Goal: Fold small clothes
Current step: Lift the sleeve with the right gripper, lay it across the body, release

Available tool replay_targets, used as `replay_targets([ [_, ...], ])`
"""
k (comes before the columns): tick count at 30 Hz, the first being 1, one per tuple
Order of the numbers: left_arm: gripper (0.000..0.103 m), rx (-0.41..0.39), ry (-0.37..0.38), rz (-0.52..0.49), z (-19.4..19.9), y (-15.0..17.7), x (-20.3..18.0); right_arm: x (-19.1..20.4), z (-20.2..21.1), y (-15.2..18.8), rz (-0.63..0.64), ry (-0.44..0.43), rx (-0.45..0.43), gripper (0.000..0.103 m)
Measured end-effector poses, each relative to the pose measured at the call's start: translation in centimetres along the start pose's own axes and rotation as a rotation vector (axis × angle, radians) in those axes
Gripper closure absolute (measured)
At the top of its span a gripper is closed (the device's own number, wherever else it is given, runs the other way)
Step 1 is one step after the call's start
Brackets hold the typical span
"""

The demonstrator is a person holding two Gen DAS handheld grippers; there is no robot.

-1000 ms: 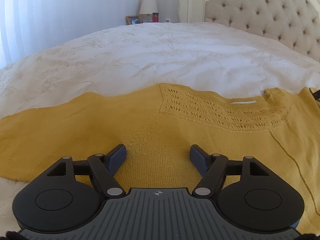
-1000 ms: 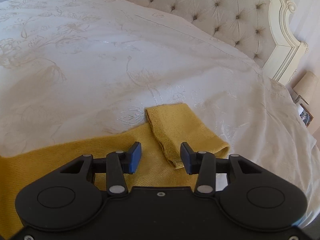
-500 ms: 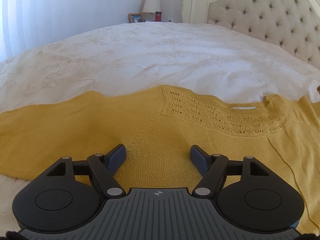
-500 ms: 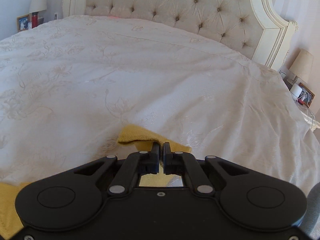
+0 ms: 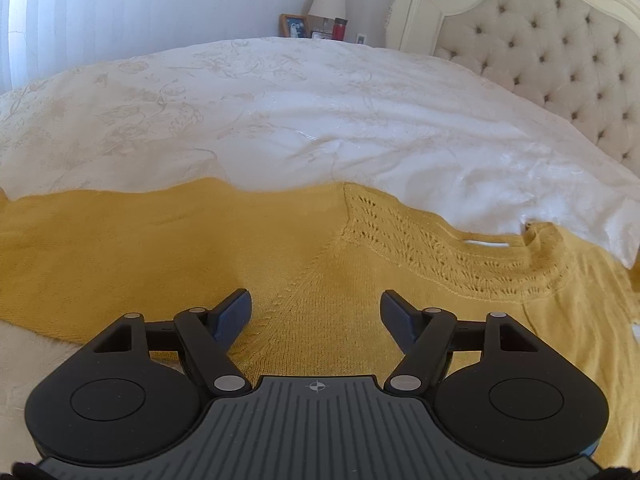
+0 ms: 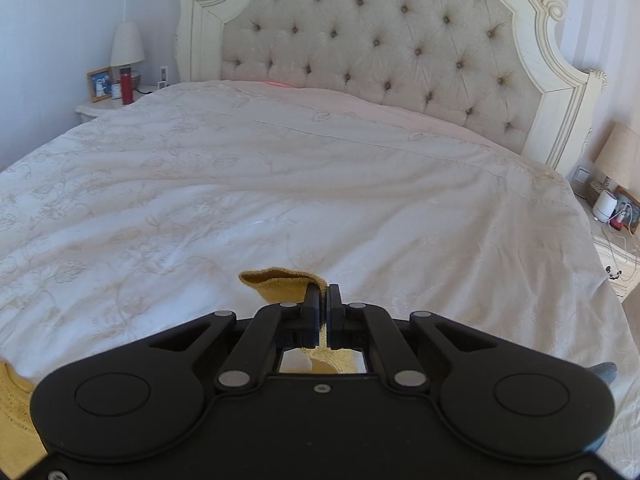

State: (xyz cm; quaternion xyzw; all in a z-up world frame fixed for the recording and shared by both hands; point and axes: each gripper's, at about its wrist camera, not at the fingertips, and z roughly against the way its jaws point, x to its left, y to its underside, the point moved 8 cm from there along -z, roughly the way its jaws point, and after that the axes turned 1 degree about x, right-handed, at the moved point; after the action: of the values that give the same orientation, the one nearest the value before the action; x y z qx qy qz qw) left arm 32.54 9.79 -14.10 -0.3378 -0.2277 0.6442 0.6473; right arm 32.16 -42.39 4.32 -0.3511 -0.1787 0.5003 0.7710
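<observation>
While right gripper (image 6: pixel 323 294) clamps sweater cuff (image 6: pixel 280 282) | left gripper (image 5: pixel 316 306) open above sweater (image 5: pixel 160 240) | bedspread (image 6: pixel 320 184) beyond

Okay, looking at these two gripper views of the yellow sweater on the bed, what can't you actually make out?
- Sweater hem and lower body: left wrist view, hidden behind the open left gripper.
- How much sleeve cuff sits between the shut pads: right wrist view, the right gripper covers it.
- Rest of that sleeve: right wrist view, hidden below the gripper body.
- Photo in the frame: too small.
</observation>
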Motion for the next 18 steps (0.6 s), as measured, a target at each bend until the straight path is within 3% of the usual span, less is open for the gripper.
replay_targets([
  [5,0.033,0.007,0.0,0.011,0.3,-0.5,0.2,4.6,1.9,1.7,0.033,-0.114,0.026,0.096],
  [11,0.033,0.026,0.017,0.012,0.4,-0.7,0.5,13.0,5.6,3.3,0.036,-0.342,0.104,0.096],
  [18,0.033,0.01,0.048,0.039,1.2,-1.7,1.5,23.4,6.2,6.9,0.026,-0.582,0.192,0.096],
])
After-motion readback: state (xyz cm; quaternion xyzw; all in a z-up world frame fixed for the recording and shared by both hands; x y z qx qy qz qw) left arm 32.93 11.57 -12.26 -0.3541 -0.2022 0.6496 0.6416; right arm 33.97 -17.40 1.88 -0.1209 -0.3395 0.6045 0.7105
